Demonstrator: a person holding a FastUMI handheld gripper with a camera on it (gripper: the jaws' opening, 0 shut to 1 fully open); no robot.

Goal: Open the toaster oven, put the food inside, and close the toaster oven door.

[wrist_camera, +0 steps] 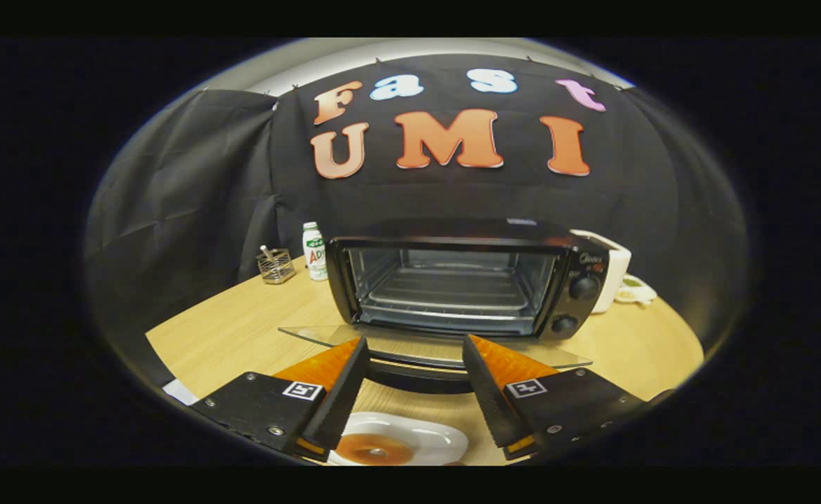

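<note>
Gripper view shows the black toaster oven [462, 283] already open, its glass door [424, 344] lowered flat. Fingers of the gripper [415, 360] gape wide, holding nothing; the brown glazed doughnut [374, 449] lies on a white plate [438, 439] between them, not yet loaded, and closing the door also remains.

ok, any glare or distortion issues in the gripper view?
Gripper view: strong fisheye bowing of the table edge; open toaster oven sharp, interior dim; glass door shows faint sheen; donut on plate slightly soft between the open gripper jaws.

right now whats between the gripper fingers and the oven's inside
In the gripper view, the lowered glass door lies flat between the open gripper and the toaster oven cavity.
</note>
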